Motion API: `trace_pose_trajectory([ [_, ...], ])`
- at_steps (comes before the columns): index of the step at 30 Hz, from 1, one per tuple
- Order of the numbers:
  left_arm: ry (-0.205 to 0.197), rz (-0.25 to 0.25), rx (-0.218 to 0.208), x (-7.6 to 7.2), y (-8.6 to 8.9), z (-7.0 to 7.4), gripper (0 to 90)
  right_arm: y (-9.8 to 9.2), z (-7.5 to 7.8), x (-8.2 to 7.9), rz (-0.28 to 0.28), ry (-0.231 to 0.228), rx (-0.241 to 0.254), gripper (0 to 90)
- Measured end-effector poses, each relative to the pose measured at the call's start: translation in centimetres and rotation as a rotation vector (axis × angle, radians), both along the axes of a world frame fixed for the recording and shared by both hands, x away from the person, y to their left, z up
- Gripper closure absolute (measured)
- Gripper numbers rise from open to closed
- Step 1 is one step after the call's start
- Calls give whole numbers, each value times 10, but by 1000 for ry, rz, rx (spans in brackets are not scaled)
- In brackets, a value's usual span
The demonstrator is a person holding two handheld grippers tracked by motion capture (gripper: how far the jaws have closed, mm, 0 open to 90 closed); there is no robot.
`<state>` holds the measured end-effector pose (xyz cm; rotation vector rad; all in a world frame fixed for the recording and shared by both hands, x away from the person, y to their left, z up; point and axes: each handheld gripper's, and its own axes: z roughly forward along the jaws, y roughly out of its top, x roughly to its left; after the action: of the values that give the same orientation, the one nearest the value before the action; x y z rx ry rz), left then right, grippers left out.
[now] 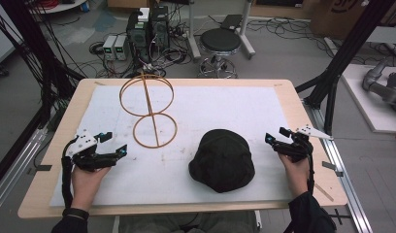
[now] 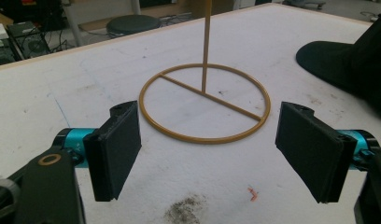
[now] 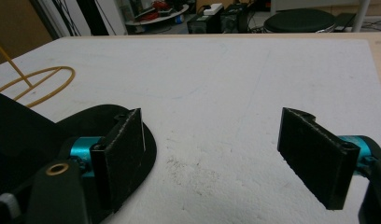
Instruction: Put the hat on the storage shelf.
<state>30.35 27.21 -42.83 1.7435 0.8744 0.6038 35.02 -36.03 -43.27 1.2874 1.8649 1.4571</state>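
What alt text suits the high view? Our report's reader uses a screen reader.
A black cap lies on a white-covered table beside a yellow wire stand. A person holds an open hand-held gripper at each side, left and right.

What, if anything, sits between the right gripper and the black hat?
Nothing visible. The right gripper hangs open just right of the black hat, with bare white mat between them. The wire stand is off to the hat's far left, near the left gripper.
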Motion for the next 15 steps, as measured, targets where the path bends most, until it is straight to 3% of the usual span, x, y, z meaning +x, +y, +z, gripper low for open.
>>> trace_pose_trajectory([
  [10,-1,-22,6,-2,-4,3,219,1,1,1,1,-6,-8,221],
  [13,-3,-48,-2,-4,-13,10,212,1,2,-1,-2,-6,-4,222],
  [15,-17,-92,0,-7,-24,16,193,1,2,-1,-2,-13,-8,221],
])
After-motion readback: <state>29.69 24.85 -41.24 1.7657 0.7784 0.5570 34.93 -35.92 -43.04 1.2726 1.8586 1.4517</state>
